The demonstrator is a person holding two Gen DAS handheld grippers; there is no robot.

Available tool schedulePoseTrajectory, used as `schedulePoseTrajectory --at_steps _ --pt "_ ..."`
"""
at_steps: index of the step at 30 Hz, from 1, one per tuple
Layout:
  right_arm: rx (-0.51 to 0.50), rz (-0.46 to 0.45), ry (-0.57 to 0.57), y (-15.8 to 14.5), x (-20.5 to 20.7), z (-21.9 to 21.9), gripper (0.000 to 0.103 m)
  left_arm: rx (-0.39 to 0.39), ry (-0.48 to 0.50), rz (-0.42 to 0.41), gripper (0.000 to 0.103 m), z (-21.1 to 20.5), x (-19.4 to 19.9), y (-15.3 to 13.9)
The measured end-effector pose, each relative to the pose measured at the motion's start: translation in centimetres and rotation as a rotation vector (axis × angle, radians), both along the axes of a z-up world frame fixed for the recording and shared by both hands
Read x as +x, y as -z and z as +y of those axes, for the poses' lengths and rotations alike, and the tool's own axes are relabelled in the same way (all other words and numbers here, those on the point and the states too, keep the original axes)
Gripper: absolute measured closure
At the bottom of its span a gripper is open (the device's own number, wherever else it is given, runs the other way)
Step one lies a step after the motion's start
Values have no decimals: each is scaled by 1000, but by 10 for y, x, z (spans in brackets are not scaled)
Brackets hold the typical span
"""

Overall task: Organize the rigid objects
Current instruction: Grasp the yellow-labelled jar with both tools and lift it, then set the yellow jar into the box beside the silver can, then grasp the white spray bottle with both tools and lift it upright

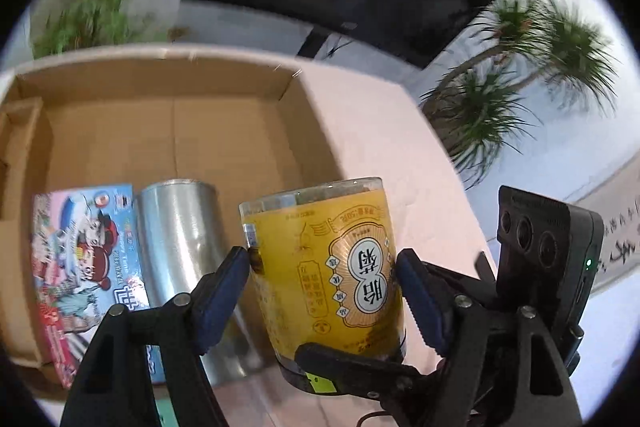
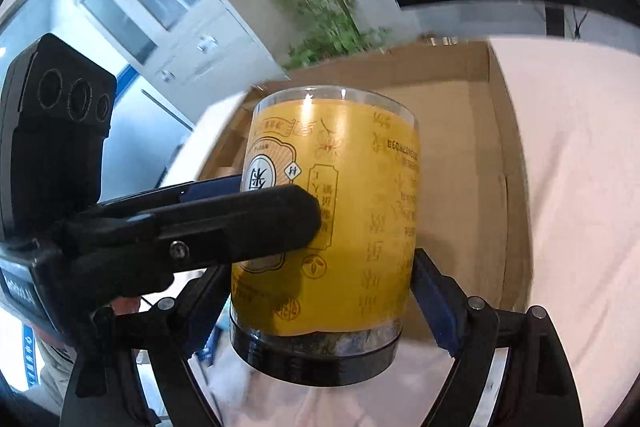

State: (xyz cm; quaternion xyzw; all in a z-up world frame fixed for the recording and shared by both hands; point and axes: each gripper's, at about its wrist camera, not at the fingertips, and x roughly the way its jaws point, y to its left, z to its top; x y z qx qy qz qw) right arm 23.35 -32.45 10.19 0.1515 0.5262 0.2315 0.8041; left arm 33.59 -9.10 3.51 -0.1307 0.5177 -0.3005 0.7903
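Table (image 1: 380, 131), covered in pale pink cloth, carrying everything listed below.

Cardboard box (image 1: 168, 131), open-topped and shallow, sitting on the cloth; its brown floor is mostly bare toward the far wall.

Printed carton (image 1: 86, 267), colourful cartoon artwork, lying at the near end of the box against the left side.

Silver can (image 1: 188, 259), plain metal cylinder, lying just beside the carton on its right, inside the box.

Yellow jar (image 1: 324, 267), clear with a yellow label and dark lid, held upside down, lid end nearest the cameras, close to the box's near right corner and next to the silver can.

Left gripper (image 1: 324, 279): blue pads pressed on either side of the jar's label, clamped on it.

Right gripper (image 2: 320, 291): blue pads touch the jar low down near the lid on both sides, also clamped on it. The left tool's black finger crosses the label in the right wrist view, hiding part of the print.

Potted plants (image 1: 520, 79) beyond the table's far edge, blurred.
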Motion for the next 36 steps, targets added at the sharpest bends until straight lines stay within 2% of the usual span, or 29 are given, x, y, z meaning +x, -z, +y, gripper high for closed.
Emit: schedulePoseTrajectory --at_steps 2,4,5,8,12,15,19,21,23,24,25,26,28,30,32,34,36 --pt "-28 67 9 23 9 -3 18 19 -8 63 32 -1 9 25" --pt "-83 116 35 45 11 3 16 29 6 104 40 -4 10 43" --pt "-98 128 33 50 11 3 17 33 16 104 43 -7 7 45" --pt "-95 117 16 48 7 4 16 34 6 91 41 -6 0 42" --pt "-178 92 -2 44 12 21 11 72 -20 22 44 5 -16 29" --pt "-219 69 5 33 5 24 10 125 -37 -103 44 19 -44 10" --pt "-175 -74 42 -14 -52 -3 8 118 -22 -186 40 33 -85 -6" --pt "-147 -147 83 -28 -94 -28 2 130 -30 -227 37 40 -106 -8" --pt "-186 -159 125 -26 -123 -47 1 163 -11 -265 37 43 -123 -5" --pt "-215 -122 146 -12 -133 -53 2 174 3 -273 37 43 -128 -4" --pt "-234 -57 156 8 -141 -57 10 176 32 -279 37 37 -132 -1" --pt "-242 -12 163 25 -146 -57 24 172 57 -281 37 33 -136 2" --pt "-279 52 178 55 -152 -58 31 182 104 -278 37 19 -141 6" --pt "-320 62 183 74 -154 -52 36 179 159 -286 37 7 -145 8" --pt "-337 66 174 84 -154 -45 56 188 213 -300 37 -6 -151 8" --pt "-400 7 89 83 -164 -26 56 178 270 -306 37 -15 -159 9" --pt "-376 -9 -17 82 -174 -8 57 157 352 -310 37 -26 -165 12"
